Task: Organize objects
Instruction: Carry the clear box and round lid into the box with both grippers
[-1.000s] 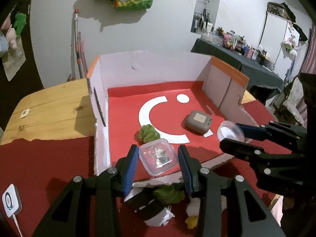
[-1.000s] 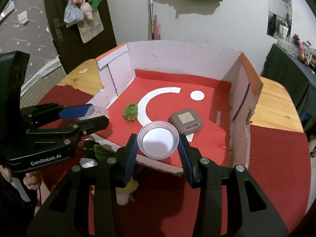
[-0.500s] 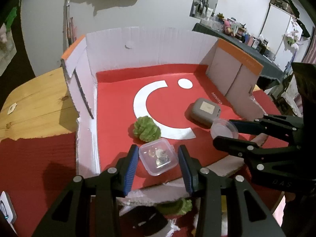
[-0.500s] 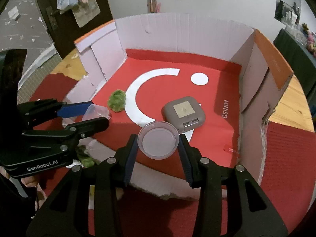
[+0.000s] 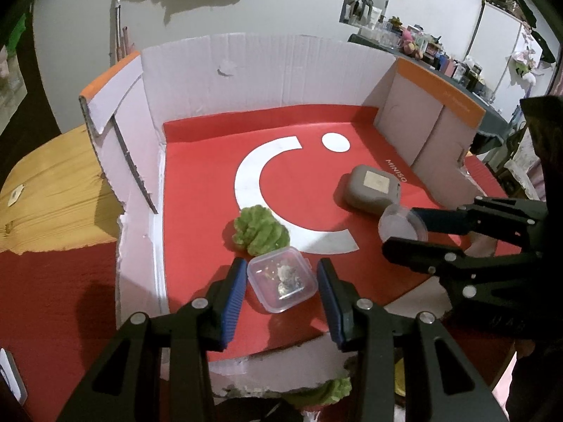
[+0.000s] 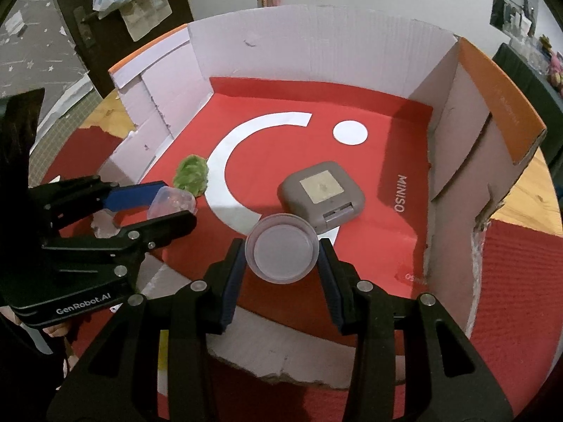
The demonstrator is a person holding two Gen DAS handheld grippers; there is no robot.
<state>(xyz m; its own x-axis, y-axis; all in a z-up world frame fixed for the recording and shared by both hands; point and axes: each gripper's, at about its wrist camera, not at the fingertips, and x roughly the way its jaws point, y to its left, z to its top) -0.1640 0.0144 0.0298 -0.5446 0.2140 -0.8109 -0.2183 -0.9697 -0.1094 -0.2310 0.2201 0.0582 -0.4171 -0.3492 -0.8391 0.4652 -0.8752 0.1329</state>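
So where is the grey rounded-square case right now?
The grey rounded-square case lies flat on the red floor of the open cardboard box, right of the white arc, beside the MINISO lettering. In the right wrist view it sits just beyond the round clear plastic lid.

The left gripper (image 5: 281, 288) clamps a clear square container (image 5: 281, 283) between its jaws over the red floor of the cardboard box (image 5: 267, 70). Just beyond sits a green plush (image 5: 258, 234). At right, the right gripper (image 5: 404, 234) holds a round lid (image 5: 401, 227) beside a grey case (image 5: 373, 190).

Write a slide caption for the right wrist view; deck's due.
Right gripper holds a round clear dish over the red-floored cardboard box.
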